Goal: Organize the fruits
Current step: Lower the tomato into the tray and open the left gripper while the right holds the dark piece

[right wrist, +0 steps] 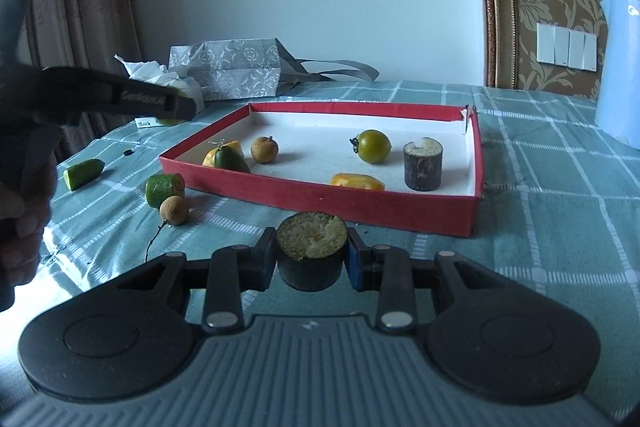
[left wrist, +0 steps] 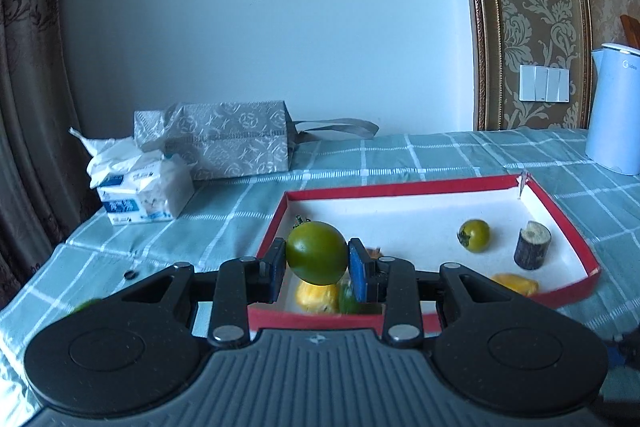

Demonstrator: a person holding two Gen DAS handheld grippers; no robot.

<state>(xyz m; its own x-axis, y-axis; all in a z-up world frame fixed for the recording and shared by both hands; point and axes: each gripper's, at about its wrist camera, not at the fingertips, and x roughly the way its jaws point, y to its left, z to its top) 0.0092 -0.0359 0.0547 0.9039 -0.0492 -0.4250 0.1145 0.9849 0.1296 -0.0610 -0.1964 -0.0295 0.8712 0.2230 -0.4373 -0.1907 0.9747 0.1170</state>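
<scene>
My left gripper (left wrist: 317, 263) is shut on a green tomato (left wrist: 316, 258) and holds it above the near left corner of the red-rimmed white tray (left wrist: 384, 189). My right gripper (right wrist: 311, 255) is shut on a dark sugarcane stub (right wrist: 311, 251), just in front of the tray (right wrist: 320, 195). In the tray lie another green tomato (right wrist: 374, 146), a sugarcane stub (right wrist: 423, 165), a yellow slice (right wrist: 357, 181), a longan (right wrist: 264, 149) and a green and yellow piece (right wrist: 228, 157). On the cloth left of the tray lie a cucumber chunk (right wrist: 163, 189), a longan (right wrist: 174, 211) and a green wedge (right wrist: 82, 174).
A tissue pack (left wrist: 136, 191) and a grey gift bag (left wrist: 224, 143) stand at the back left. A white kettle (left wrist: 614, 111) stands at the back right. The left gripper's body (right wrist: 120, 99) reaches in from the left in the right wrist view. The table has a checked green cloth (right wrist: 560, 227).
</scene>
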